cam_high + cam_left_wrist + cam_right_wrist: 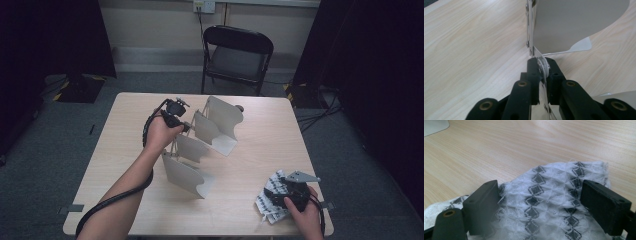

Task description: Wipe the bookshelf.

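Left tool (186,126) clamped tight on thin metal strip of folding rack (200,145), pads pinching a rivet joint (541,65) in left gripper view. Rack standing mid-bench (260,145), four curved grey panels in a diagonal row. Right tool (280,192) spread wide, resting over patterned white-and-grey cloth (549,195), cloth bunched between the pads (482,205), grip unclear. Cloth at near right bench corner, well apart from rack. Black folding chair (235,55) beyond far edge.
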{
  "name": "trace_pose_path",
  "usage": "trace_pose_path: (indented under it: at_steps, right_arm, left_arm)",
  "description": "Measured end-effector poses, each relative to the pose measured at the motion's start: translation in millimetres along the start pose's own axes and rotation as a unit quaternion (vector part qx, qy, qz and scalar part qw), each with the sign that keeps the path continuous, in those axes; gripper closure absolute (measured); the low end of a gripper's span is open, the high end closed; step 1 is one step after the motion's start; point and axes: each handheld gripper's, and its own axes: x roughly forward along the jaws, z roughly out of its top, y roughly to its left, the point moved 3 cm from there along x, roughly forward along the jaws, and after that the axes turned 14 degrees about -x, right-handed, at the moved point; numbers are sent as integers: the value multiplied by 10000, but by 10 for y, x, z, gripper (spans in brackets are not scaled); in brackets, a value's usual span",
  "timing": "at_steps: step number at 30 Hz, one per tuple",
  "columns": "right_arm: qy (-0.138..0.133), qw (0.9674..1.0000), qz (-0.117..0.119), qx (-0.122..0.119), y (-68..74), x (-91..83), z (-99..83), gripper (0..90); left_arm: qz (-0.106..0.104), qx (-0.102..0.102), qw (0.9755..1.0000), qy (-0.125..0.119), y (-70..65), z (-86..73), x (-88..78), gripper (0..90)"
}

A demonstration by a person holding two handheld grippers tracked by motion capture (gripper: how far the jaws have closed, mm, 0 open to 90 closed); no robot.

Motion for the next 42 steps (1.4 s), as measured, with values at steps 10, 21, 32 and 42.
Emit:
trace_pose_path:
  at_steps: [10, 21, 32, 42]
  right_arm:
    - [1, 10000, -1, 1, 1, 0, 0, 148]
    - [6, 10000, -8, 2, 2, 1, 1, 148]
    - [2, 10000, -2, 5, 0, 1, 0, 148]
    - [-1, 10000, 2, 8, -1, 0, 0, 148]
  left_arm:
    - [-15, -287, 9993, -221, 34, -102, -43, 581]
    - [119, -238, 9995, -146, 20, -94, -78, 526]
    - [48, -269, 9996, 2, 7, -55, -55, 502]
    - [-3, -306, 9995, 32, -10, -42, 48, 465]
